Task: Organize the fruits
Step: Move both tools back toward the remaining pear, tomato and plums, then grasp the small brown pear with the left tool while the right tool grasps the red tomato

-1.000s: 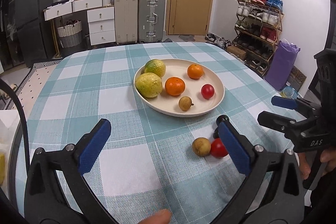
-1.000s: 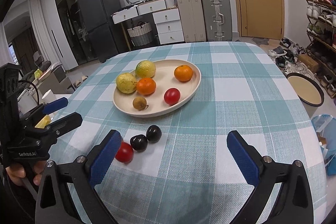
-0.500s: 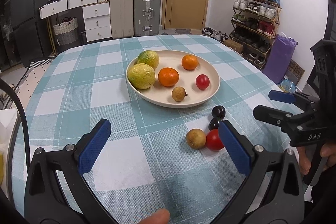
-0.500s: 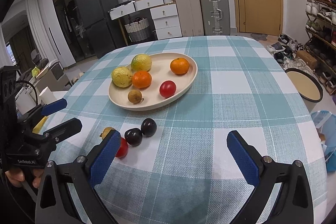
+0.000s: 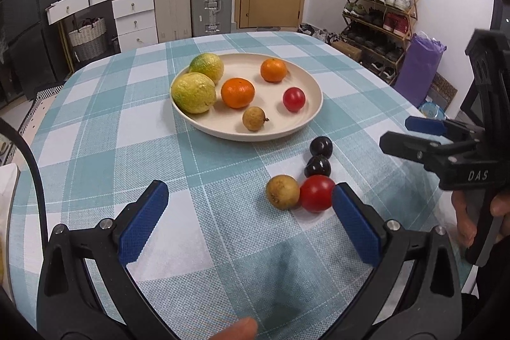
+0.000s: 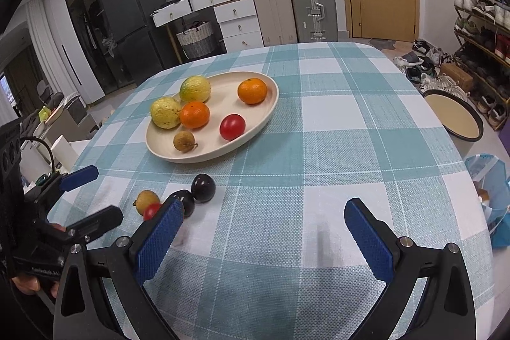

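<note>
Both grippers hang low over the checked tablecloth (image 5: 95, 129), each with its blue-padded fingers spread wide apart and nothing between them. The left gripper (image 5: 250, 222) sits at the near edge of the table; just off the tip of its right-hand finger, at about one o'clock from it, lies a loose red tomato (image 5: 316, 193), touching a brownish longan (image 5: 282, 191) on its nine o'clock side. Going on toward twelve o'clock, two dark plums (image 5: 318, 166) lie one behind the other, the nearer one just beside the tomato.

The right gripper (image 6: 263, 236) floats beside its partner; from its own camera that same cluster sits at ten o'clock, partly hidden behind its left finger, the tomato (image 6: 152, 211) only half showing.

Farther out, at twelve o'clock from the left gripper, stands the cream plate (image 5: 314, 85). In it lie two yellow-green citrus fruits (image 5: 193, 92) touching each other at the nine o'clock side, an orange (image 5: 237, 93) in the middle just beside them, a second orange (image 5: 273, 70) toward the far rim, a red tomato (image 5: 294, 99) at three o'clock, and a small longan (image 5: 254, 118) near the front rim. The four loose fruits lie apart from the plate, on the cloth.
</note>
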